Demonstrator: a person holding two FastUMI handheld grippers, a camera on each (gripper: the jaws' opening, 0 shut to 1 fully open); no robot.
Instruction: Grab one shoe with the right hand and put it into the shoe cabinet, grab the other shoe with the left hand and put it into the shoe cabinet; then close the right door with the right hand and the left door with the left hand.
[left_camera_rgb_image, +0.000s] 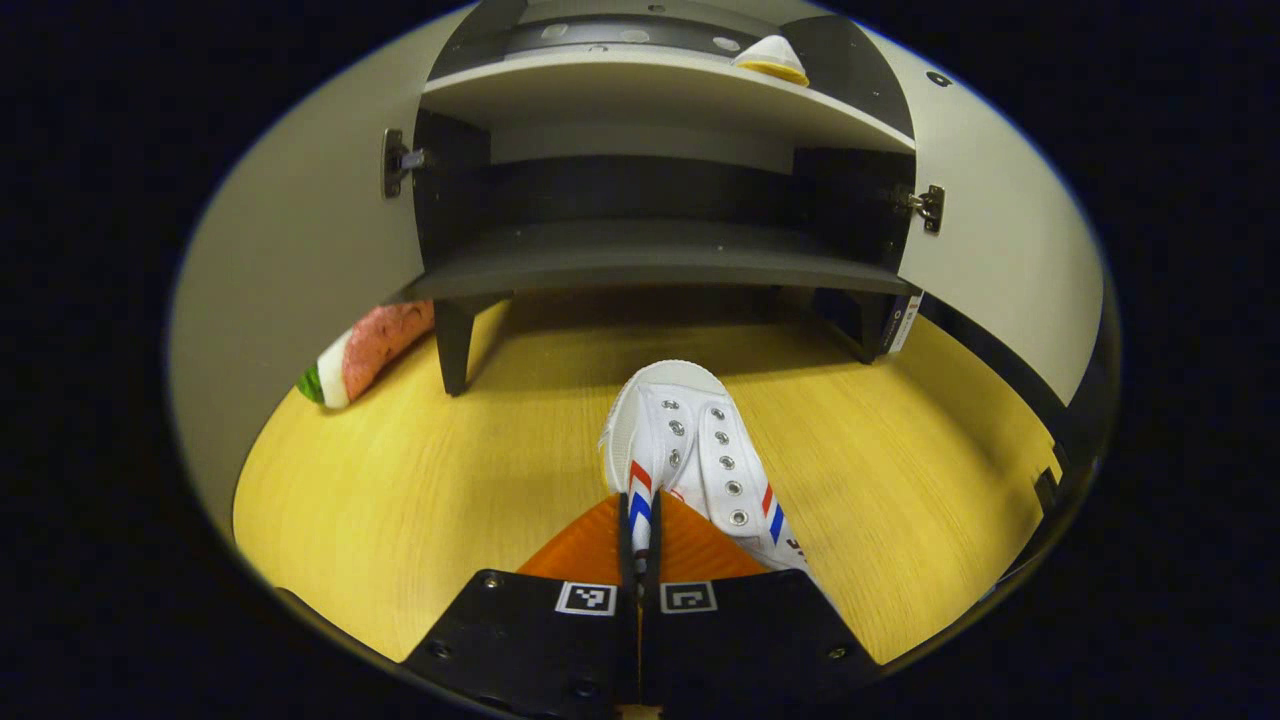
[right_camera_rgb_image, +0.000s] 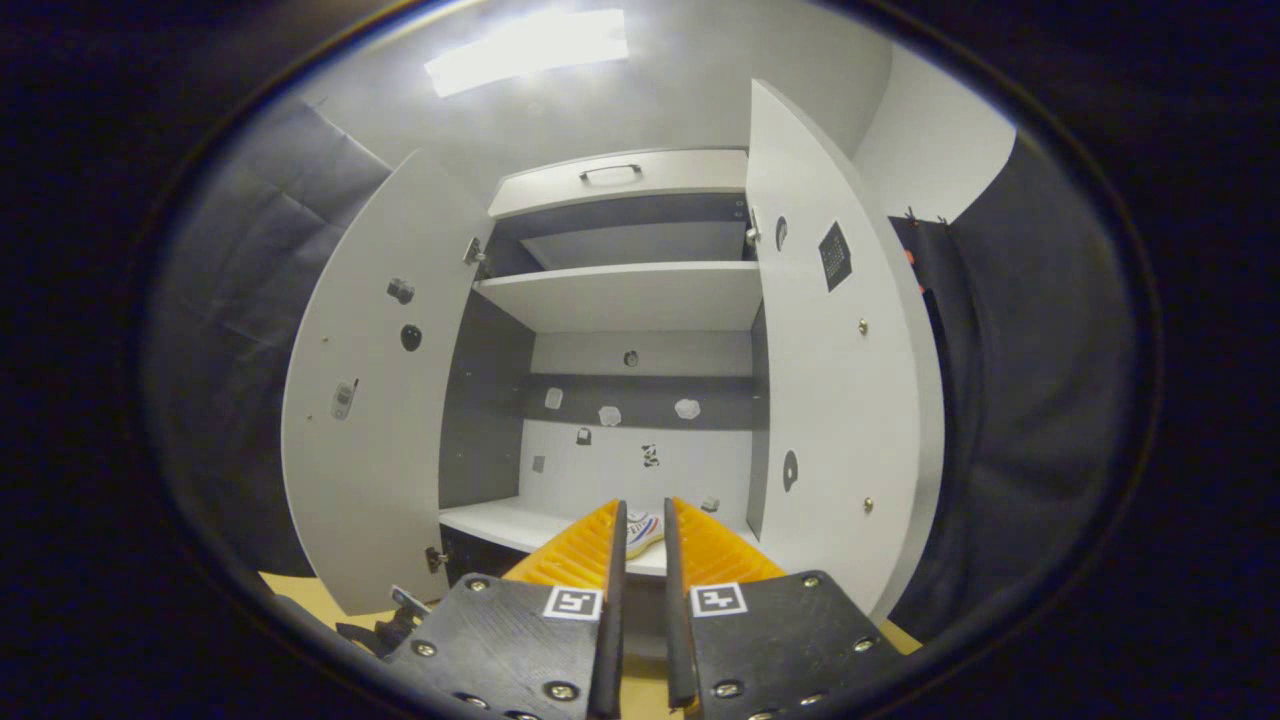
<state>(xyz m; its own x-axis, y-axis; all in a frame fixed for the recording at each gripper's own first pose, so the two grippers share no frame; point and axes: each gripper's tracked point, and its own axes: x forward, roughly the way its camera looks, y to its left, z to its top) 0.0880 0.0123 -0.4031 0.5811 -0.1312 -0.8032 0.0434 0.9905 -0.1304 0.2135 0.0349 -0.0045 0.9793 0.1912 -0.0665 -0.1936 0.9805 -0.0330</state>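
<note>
A white shoe (left_camera_rgb_image: 700, 450) with red and blue stripes lies on the wooden floor, toe toward the open shoe cabinet (left_camera_rgb_image: 650, 262). My left gripper (left_camera_rgb_image: 640, 512) is shut on the shoe's near side wall, at the striped edge. The other white shoe (right_camera_rgb_image: 643, 531) rests on the cabinet's white shelf (right_camera_rgb_image: 520, 522); its toe (left_camera_rgb_image: 771, 57) also shows on the upper shelf in the left gripper view. In front of that shelf my right gripper (right_camera_rgb_image: 645, 506) is held with its fingers a narrow gap apart and nothing between them. Both doors stand open: the left door (right_camera_rgb_image: 380, 420) and the right door (right_camera_rgb_image: 830, 400).
A pink, white and green soft object (left_camera_rgb_image: 365, 350) lies on the floor (left_camera_rgb_image: 400, 500) beside the cabinet's left leg. The open doors (left_camera_rgb_image: 290, 250) (left_camera_rgb_image: 1000, 250) flank the low dark shelf. A drawer with a handle (right_camera_rgb_image: 610, 172) tops the cabinet. Dark cloth hangs on both sides.
</note>
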